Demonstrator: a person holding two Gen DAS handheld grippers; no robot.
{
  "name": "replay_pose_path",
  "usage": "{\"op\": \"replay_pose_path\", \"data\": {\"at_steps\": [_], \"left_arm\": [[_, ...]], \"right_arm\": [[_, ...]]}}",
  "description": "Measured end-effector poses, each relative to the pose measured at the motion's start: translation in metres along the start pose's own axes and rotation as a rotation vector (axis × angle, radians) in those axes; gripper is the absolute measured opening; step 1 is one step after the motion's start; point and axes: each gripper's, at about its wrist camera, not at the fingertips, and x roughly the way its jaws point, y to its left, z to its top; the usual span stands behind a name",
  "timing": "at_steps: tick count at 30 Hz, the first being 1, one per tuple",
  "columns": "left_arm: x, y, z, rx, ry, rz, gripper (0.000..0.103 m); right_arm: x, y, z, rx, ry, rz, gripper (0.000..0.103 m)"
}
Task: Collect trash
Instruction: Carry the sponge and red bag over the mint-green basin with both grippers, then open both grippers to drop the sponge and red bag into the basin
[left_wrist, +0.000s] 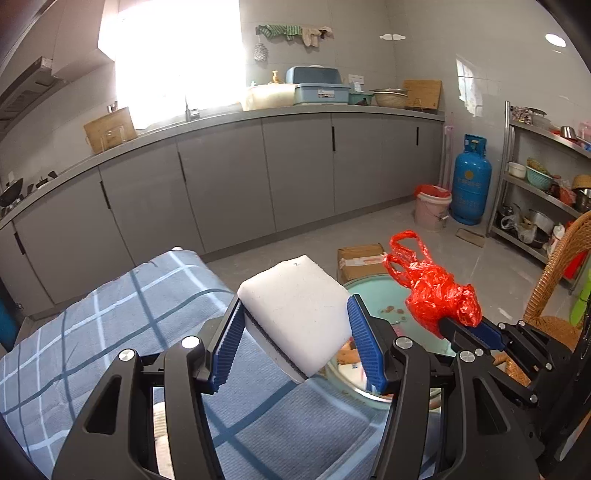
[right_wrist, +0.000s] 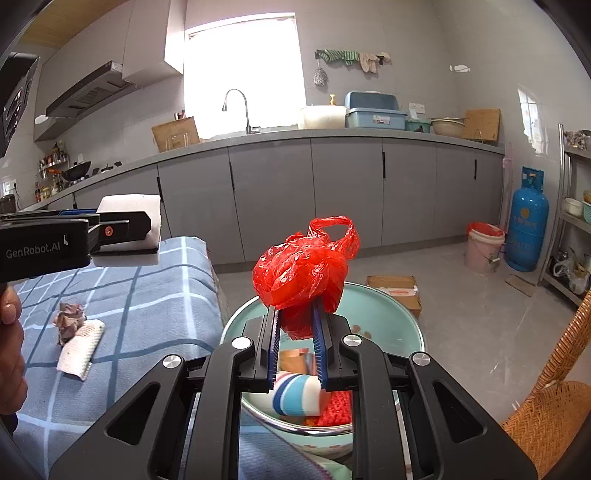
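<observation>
My left gripper (left_wrist: 295, 321) is shut on a white foam block (left_wrist: 299, 310) and holds it above the blue plaid cloth (left_wrist: 122, 332); the block also shows in the right wrist view (right_wrist: 129, 206). My right gripper (right_wrist: 295, 325) is shut on a crumpled red plastic bag (right_wrist: 303, 269), held over a mint-green basin (right_wrist: 384, 314). The bag also shows in the left wrist view (left_wrist: 436, 291). The basin holds a striped cup (right_wrist: 295, 393) and red scraps. A crumpled paper wad (right_wrist: 68, 319) and a white tissue (right_wrist: 79, 349) lie on the cloth.
A cardboard box (right_wrist: 397, 291) lies on the floor behind the basin. A pink bucket with a red liner (right_wrist: 484, 245) and a blue gas cylinder (right_wrist: 526, 221) stand by the grey cabinets. A wicker chair (right_wrist: 554, 398) is at the right, a metal shelf rack (left_wrist: 539, 192) beyond.
</observation>
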Motion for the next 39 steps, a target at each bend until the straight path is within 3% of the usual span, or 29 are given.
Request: {"op": "replay_pose_path", "data": {"at_steps": [15,16,19,30,39], "left_arm": [[0.046,-0.043,0.020,0.060,0.018,-0.046,0.061],[0.049,-0.044,0.020,0.054,0.024,-0.053,0.064],[0.055,-0.043,0.021,0.031,0.034,-0.051,0.074],[0.058,-0.031,0.013,-0.012,0.061,-0.065,0.076],[0.050,-0.025,0.008,-0.017,0.062,-0.046,0.078]], "right_arm": [[0.030,-0.040,-0.014,0.016,0.068,-0.046,0.019],[0.031,-0.041,-0.015,0.017,0.073,-0.046,0.020],[0.033,-0.045,-0.019,0.025,0.076,-0.052,0.039],[0.024,-0.047,-0.024,0.072,0.059,-0.075,0.052],[0.019,-0.033,-0.020,0.067,0.056,-0.051,0.055]]}}
